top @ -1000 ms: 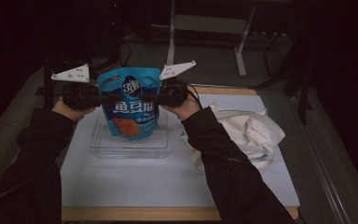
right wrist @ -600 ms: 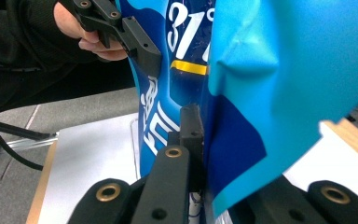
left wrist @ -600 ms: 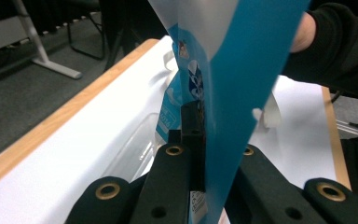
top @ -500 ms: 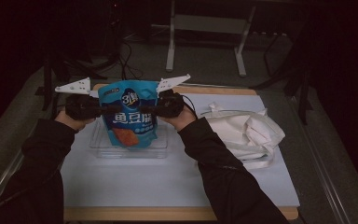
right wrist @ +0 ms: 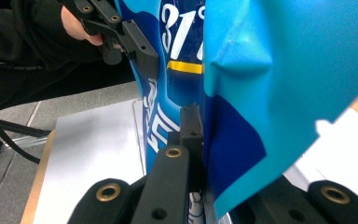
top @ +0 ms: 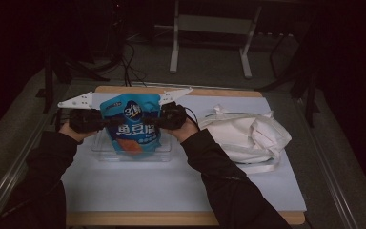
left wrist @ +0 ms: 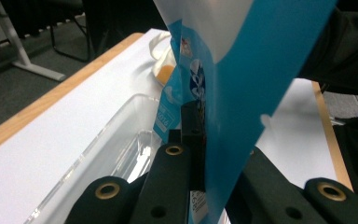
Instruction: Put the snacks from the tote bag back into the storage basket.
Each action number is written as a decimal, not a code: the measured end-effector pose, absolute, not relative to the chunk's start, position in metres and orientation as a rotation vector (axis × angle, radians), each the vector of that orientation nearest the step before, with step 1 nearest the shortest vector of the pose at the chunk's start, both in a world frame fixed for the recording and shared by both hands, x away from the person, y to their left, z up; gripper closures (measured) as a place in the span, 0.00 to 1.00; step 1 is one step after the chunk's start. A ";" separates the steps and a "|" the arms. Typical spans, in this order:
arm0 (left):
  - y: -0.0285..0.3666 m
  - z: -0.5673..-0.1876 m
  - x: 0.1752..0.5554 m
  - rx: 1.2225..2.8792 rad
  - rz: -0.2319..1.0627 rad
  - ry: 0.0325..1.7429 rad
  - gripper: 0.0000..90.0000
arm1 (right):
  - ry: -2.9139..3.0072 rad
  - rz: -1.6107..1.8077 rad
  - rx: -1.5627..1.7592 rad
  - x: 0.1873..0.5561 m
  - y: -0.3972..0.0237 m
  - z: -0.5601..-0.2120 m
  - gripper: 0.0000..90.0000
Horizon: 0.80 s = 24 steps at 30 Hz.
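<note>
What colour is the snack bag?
Bright blue snack bag with white lettering, clearest in the high view.

The snack bag [top: 132, 125] at frame centre is bright blue with white lettering and an orange patch. A white cloth bag [top: 248, 136] lies right, on a pale sheet [top: 171, 186].

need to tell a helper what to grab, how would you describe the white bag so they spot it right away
Start at the pale mat covering the wooden table. On its right side, apart from the clear tray and the blue snack pouch held over it by the left gripper and right gripper, lies the white bag. It is the one soft, crumpled white cloth thing, with flat straps trailing toward the near edge.
</note>
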<state>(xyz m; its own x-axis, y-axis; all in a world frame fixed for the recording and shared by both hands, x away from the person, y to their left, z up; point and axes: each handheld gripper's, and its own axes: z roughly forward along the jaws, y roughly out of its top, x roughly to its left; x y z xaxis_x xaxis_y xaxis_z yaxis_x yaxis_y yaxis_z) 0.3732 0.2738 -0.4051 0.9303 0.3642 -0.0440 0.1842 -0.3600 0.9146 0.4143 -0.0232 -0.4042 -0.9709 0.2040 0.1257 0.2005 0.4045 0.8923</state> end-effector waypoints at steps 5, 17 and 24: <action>0.274 -0.412 0.371 1.959 0.210 0.387 1.00 | 2.627 1.675 0.394 0.413 -0.023 -0.413 0.99; 0.269 -0.412 0.367 1.963 0.257 0.407 1.00 | 2.594 1.704 0.431 0.410 -0.026 -0.420 0.98; 0.267 -0.412 0.363 1.958 0.283 0.449 0.99 | 2.602 1.685 0.439 0.411 -0.025 -0.418 0.97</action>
